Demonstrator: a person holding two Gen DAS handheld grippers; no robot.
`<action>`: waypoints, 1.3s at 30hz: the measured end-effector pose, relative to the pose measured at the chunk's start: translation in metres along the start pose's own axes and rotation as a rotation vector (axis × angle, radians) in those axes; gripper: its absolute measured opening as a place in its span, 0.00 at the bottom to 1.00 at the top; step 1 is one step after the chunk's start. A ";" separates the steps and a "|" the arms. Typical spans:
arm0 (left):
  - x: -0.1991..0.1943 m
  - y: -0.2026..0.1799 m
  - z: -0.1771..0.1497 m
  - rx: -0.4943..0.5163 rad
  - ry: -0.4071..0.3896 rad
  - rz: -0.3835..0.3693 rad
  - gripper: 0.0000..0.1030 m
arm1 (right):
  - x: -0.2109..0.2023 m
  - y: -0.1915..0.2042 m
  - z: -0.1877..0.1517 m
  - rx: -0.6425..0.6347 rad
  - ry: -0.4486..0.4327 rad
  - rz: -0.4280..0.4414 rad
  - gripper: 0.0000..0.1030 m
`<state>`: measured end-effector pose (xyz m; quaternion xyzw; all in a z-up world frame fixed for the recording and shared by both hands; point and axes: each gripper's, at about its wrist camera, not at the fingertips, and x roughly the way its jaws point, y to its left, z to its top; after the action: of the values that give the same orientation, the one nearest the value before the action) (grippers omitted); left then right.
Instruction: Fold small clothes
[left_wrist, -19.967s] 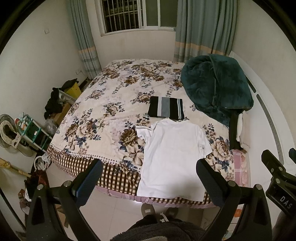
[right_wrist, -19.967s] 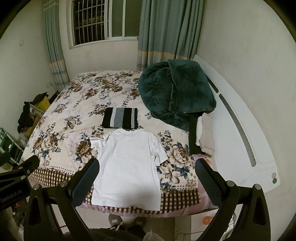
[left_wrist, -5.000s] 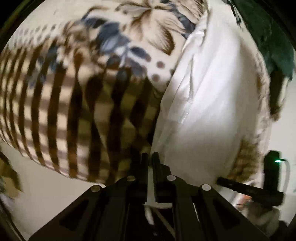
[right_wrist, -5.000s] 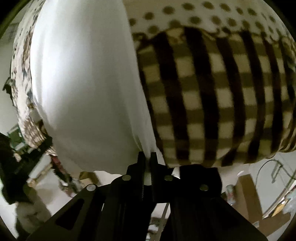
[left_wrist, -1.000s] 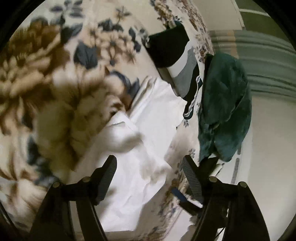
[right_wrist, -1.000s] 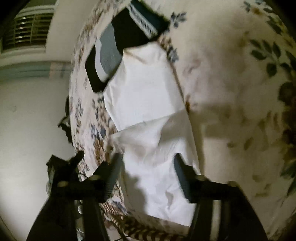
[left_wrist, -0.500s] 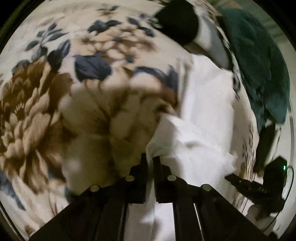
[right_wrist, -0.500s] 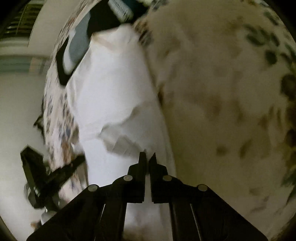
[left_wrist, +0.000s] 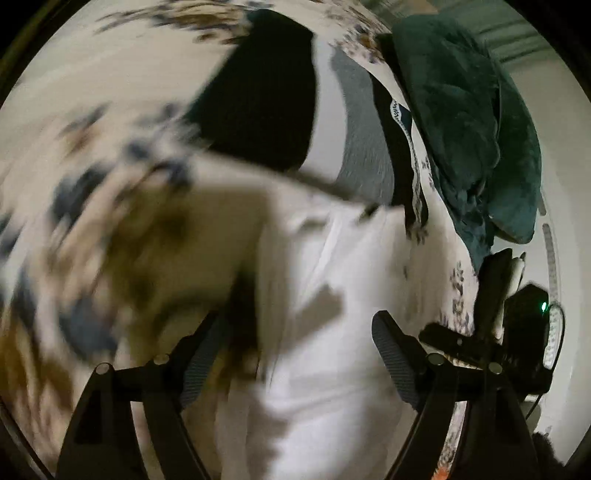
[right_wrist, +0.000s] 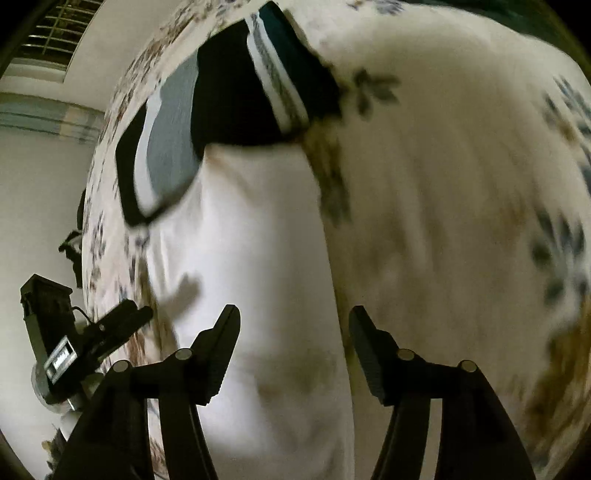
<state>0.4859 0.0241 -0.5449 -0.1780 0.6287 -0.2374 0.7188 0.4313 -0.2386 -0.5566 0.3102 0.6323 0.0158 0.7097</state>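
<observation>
The white T-shirt (left_wrist: 332, 332) lies on the floral bedspread (left_wrist: 92, 184), folded narrow along its length; the left wrist view is blurred. My left gripper (left_wrist: 295, 347) hovers over the shirt's left side with its jaws opening and nothing pressed between the pads. In the right wrist view the white T-shirt (right_wrist: 258, 240) runs up from between the fingers. My right gripper (right_wrist: 293, 332) stands over the shirt's right edge, jaws opening, pads clear of the cloth. The other gripper (right_wrist: 74, 343) shows at the left there.
A folded black, grey and white striped garment (left_wrist: 295, 110) lies just beyond the shirt's collar, seen as the striped garment (right_wrist: 221, 103) in the right view. A dark green blanket (left_wrist: 472, 129) is heaped at the right. The bedspread (right_wrist: 461, 221) stretches right of the shirt.
Both grippers were shut on shirt cloth half a second ago and now stand open, having let it go. Both moved up along the shirt toward the striped garment.
</observation>
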 end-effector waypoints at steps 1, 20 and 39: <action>0.016 -0.007 0.015 0.037 0.019 -0.002 0.78 | 0.008 0.002 0.020 -0.002 -0.005 -0.008 0.62; 0.000 -0.037 0.028 0.190 -0.048 -0.081 0.08 | 0.005 0.041 0.044 -0.164 -0.036 0.099 0.06; -0.106 0.017 -0.205 -0.229 0.109 -0.074 0.61 | -0.046 -0.039 -0.205 -0.207 0.239 -0.020 0.36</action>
<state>0.2745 0.1066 -0.4972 -0.2690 0.6830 -0.1997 0.6491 0.2219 -0.2036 -0.5355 0.2250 0.7103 0.1110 0.6577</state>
